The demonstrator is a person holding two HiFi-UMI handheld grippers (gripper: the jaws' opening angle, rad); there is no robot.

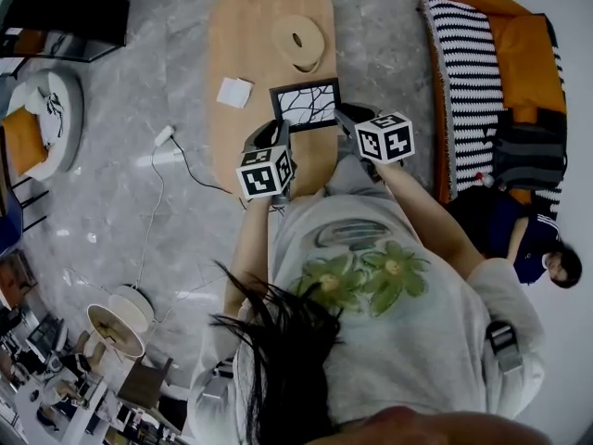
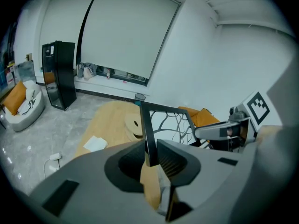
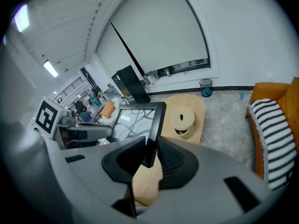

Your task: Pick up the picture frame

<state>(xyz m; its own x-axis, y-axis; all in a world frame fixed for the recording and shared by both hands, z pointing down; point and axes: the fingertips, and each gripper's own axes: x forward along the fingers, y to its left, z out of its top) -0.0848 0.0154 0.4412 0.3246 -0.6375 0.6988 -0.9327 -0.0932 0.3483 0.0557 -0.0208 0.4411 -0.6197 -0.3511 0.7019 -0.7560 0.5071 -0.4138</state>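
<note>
Left tongs (image 1: 274, 133) are gripping the left edge of the picture frame (image 1: 306, 105); right tongs (image 1: 349, 119) are gripping its right edge; frame is being held above the table (image 1: 250, 35), at its near end.

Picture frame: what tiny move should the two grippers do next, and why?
Probably lift the left gripper and the right gripper together, evenly. Each is shut on one side edge of the picture frame, which is over the wooden table. Lifting unevenly could tilt or twist it.

Matt blk picture frame (image 1: 305, 106), smooth pale-wood table (image 1: 250, 26), polished grey stone floor (image 1: 120, 91), knit b/w striped throw (image 1: 463, 63)
</note>
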